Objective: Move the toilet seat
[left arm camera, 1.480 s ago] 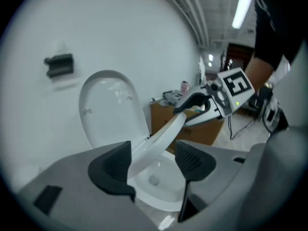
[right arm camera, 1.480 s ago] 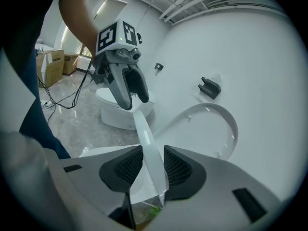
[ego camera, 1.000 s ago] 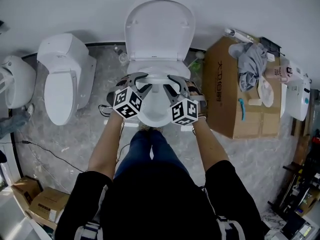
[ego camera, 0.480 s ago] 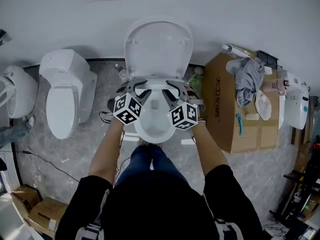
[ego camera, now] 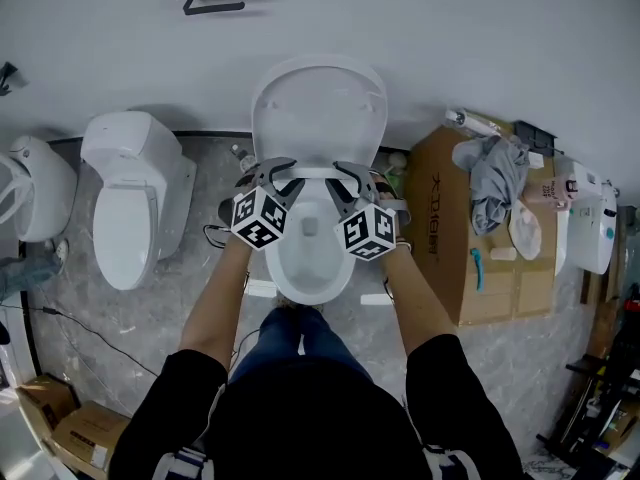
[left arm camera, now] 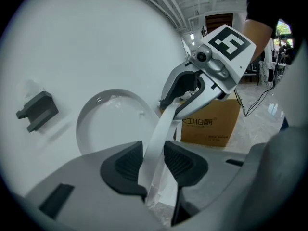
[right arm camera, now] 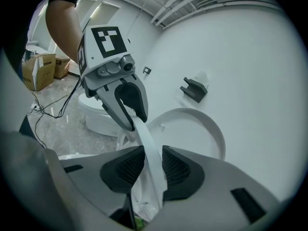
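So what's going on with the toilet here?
A person stands over the toilet bowl with a gripper in each hand. The left gripper and right gripper each clamp a side of the toilet seat, which looks raised off the rim. The right jaws are closing on it. The lid leans upright against the wall.

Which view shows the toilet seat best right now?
Left gripper view: the toilet seat runs as a white band from between the left gripper's pads to the right gripper, whose jaws are closing on it. The right gripper view shows the mirror image; the head view only a thin edge between the grippers.
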